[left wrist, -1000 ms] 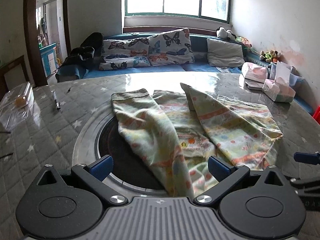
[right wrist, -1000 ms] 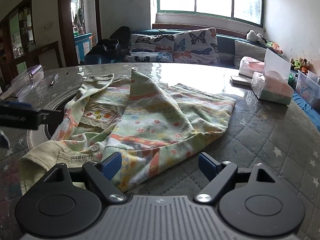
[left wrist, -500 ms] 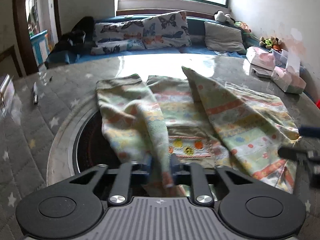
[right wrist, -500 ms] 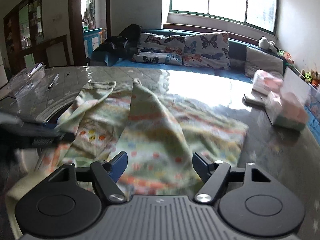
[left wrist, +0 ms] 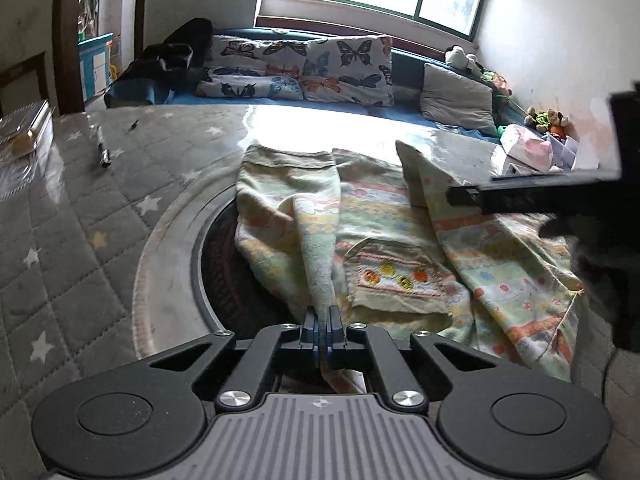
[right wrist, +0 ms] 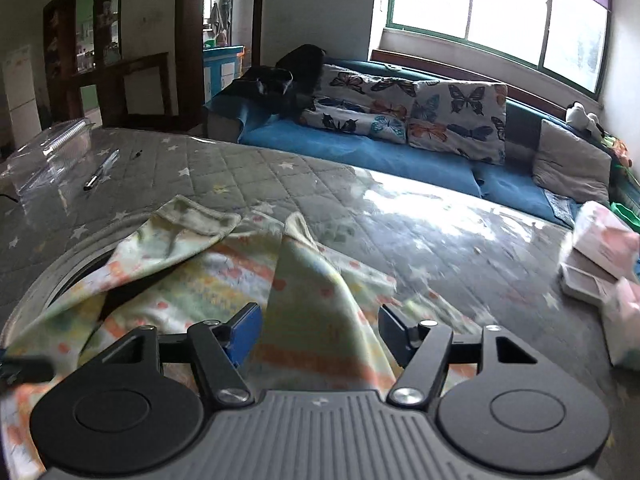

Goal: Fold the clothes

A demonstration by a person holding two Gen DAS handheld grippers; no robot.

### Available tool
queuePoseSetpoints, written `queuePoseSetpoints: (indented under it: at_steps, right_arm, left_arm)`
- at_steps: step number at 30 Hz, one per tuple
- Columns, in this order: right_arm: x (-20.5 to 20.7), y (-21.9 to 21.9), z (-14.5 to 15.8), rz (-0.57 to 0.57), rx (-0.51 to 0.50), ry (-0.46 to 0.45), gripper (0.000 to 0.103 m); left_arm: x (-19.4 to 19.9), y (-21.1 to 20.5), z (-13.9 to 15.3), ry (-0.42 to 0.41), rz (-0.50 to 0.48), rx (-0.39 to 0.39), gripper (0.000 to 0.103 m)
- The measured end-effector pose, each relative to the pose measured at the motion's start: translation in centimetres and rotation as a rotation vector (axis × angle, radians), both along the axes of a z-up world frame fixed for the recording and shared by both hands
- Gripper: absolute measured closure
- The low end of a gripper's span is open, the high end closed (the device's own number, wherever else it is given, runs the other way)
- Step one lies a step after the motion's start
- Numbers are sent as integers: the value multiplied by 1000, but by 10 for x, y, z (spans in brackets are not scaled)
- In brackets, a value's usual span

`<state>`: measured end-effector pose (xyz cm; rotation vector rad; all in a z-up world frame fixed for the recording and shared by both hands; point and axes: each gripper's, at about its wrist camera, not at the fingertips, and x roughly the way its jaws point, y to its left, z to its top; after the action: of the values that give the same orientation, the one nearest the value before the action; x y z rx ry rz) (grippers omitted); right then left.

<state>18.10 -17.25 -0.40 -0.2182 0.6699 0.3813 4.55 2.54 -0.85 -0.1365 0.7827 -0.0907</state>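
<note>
The garment (left wrist: 384,240) lies on the table (left wrist: 80,216), and its left part covers a round inset (left wrist: 172,264) in the table. Left of the garment, well apart, lies a pen (left wrist: 103,148), and further left a clear box (left wrist: 24,136). Right of the garment are tissue packs (left wrist: 528,152). Behind the garment, past the table's far edge, stands a sofa (left wrist: 280,98) with cushions (left wrist: 344,66) on it.

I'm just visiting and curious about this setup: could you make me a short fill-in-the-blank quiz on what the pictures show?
1. The left tongs are shut on a fold of the ____.
2. The cushions on the sofa are printed with ____.
3. The right tongs are closing, with ____ between them but not yet pinched.
4. A ____ lies on the table beyond the garment.

Missing words: garment; butterflies; cloth; pen
</note>
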Motion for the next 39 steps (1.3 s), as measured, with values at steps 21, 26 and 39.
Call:
queuePoseSetpoints:
  at_steps: [21,26,39]
  right_arm:
    - [-17,-73,22,-143,168,-56,98]
    - [-57,-123,45,-235,183,-127,98]
    - [-175,-237,28,-520,163,-110,98]
  left_arm:
    - [-38,20,-4,19,62,-27,101]
    - [-56,22,-4,21,69,-35,102]
    - [-69,10,10,-8,41,-3,96]
